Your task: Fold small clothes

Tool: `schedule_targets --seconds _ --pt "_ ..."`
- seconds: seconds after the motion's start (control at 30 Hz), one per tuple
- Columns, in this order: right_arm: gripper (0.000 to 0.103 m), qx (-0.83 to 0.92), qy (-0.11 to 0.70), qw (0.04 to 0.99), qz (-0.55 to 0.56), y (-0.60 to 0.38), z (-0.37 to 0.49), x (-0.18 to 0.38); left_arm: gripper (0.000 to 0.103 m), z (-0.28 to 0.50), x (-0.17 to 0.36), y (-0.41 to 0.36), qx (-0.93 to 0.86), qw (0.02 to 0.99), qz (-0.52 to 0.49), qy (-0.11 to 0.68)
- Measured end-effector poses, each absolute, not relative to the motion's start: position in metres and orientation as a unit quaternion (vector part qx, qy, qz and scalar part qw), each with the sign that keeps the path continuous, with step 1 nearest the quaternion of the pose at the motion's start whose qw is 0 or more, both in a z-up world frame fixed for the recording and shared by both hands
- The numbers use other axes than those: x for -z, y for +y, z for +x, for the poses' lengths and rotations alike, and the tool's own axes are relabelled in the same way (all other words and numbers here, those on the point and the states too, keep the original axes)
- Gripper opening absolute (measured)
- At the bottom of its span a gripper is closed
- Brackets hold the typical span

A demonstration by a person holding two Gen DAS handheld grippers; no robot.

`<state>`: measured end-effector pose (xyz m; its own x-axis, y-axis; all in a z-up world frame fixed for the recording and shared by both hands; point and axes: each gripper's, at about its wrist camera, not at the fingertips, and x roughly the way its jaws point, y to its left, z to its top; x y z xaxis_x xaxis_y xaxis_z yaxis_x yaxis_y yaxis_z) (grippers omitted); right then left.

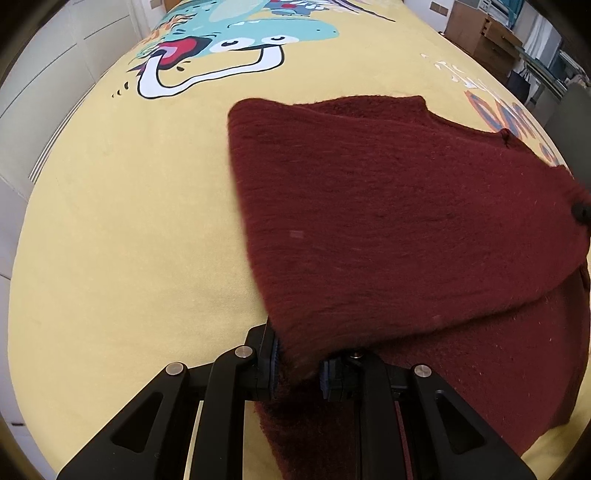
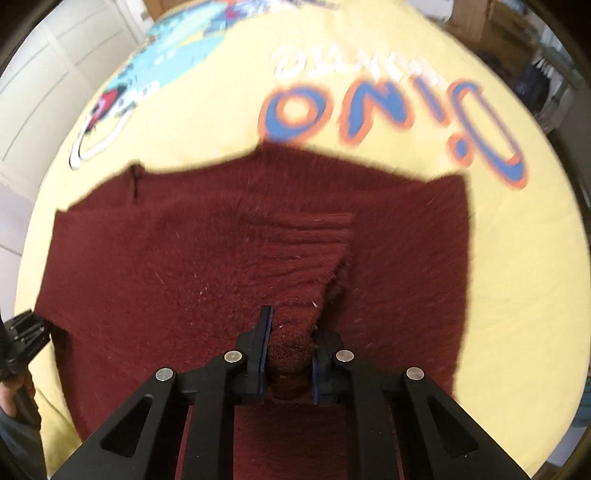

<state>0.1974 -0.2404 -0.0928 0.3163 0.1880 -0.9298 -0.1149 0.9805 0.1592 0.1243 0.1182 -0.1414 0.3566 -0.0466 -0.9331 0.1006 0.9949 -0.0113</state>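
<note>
Maroon knit garment (image 1: 406,221) pinched between both grippers' fingers (image 2: 264,332).

Black left gripper (image 1: 297,365) and right gripper (image 2: 287,354) — blue-padded jaws, silver screws.

In front of you lies a yellow cover (image 1: 122,221) with a cartoon dinosaur print (image 1: 236,40), white cabinet doors (image 1: 48,62) at left, cardboard boxes (image 1: 480,33) behind.

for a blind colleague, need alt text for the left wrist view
The left gripper pinches a corner of a dark red fuzzy knit garment, lifting a folded flap. It lies on a yellow blanket printed with a cartoon dinosaur.
</note>
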Motion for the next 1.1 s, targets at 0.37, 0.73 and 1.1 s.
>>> schedule_targets --seconds 0.37,0.73,1.1 --pt "0.018 -0.054 0.594 0.803 -0.014 -0.253 0.203 0.137 0.018 0.140 0.160 0.116 0.030 0.816 0.026 0.577" --pt "0.082 -0.040 0.570 0.821 -0.007 -0.276 0.178 0.114 0.084 0.137 0.127 0.128 -0.012 0.830 0.029 0.557" --pt "0.102 -0.079 0.491 0.867 -0.016 -0.244 0.140 0.066 0.102 0.122 0.057 0.089 0.022 0.873 0.012 0.488"
